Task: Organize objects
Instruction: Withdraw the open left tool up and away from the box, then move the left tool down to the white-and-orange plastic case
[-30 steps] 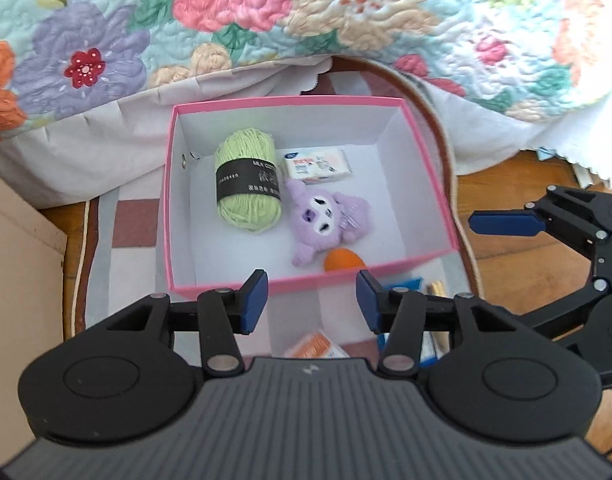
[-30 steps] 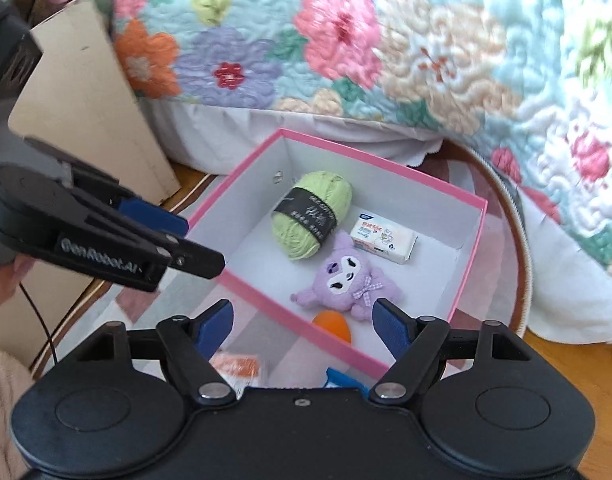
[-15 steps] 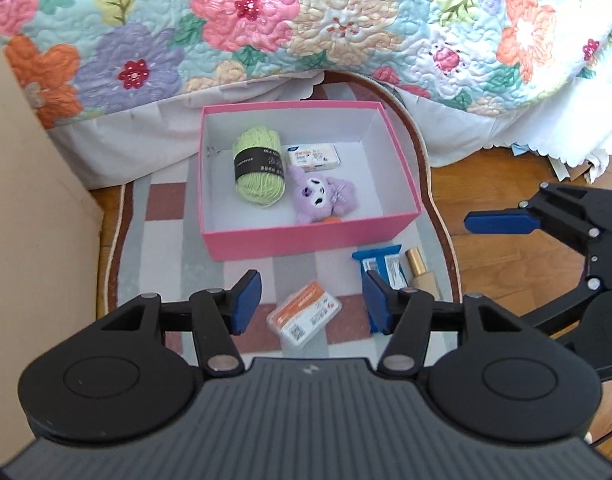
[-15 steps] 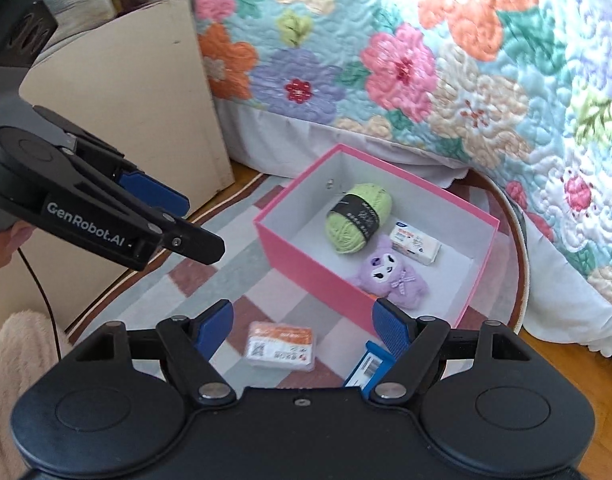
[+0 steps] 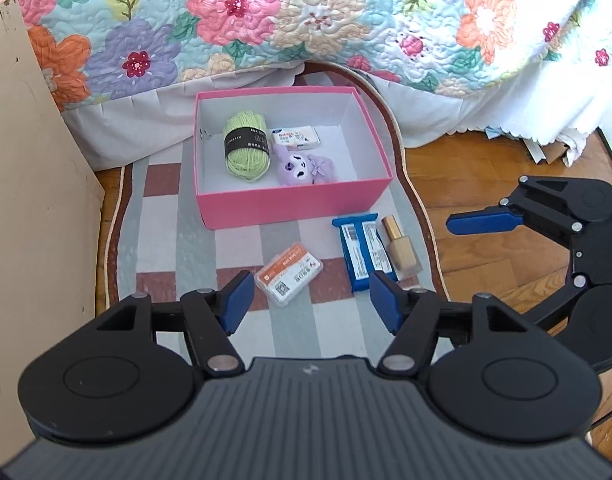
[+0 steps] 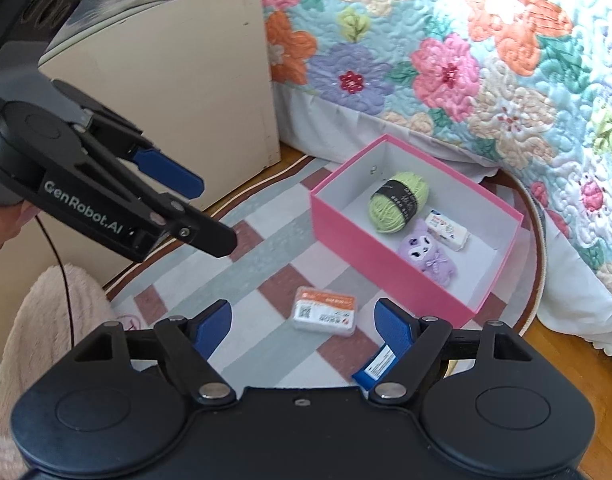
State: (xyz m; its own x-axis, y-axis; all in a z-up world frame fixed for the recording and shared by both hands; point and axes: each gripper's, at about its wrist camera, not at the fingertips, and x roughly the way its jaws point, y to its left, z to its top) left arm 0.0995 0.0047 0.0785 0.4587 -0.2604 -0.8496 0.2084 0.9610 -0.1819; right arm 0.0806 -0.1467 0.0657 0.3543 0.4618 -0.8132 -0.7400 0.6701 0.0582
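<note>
Left wrist view: left gripper [image 5: 310,300] opening, empty, above checked rug [image 5: 162,216], glossy pink box [image 5: 290,200].

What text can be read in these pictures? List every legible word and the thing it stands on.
"GenRobot.AI": on the side of the left gripper, seen in the right wrist view.
Band on the green yarn: white print, too small to read.
White packet in the pink box: blurred.
Orange-and-white case: printed code and characters, unreadable.
Blue packet: barcode label, unreadable.
</note>
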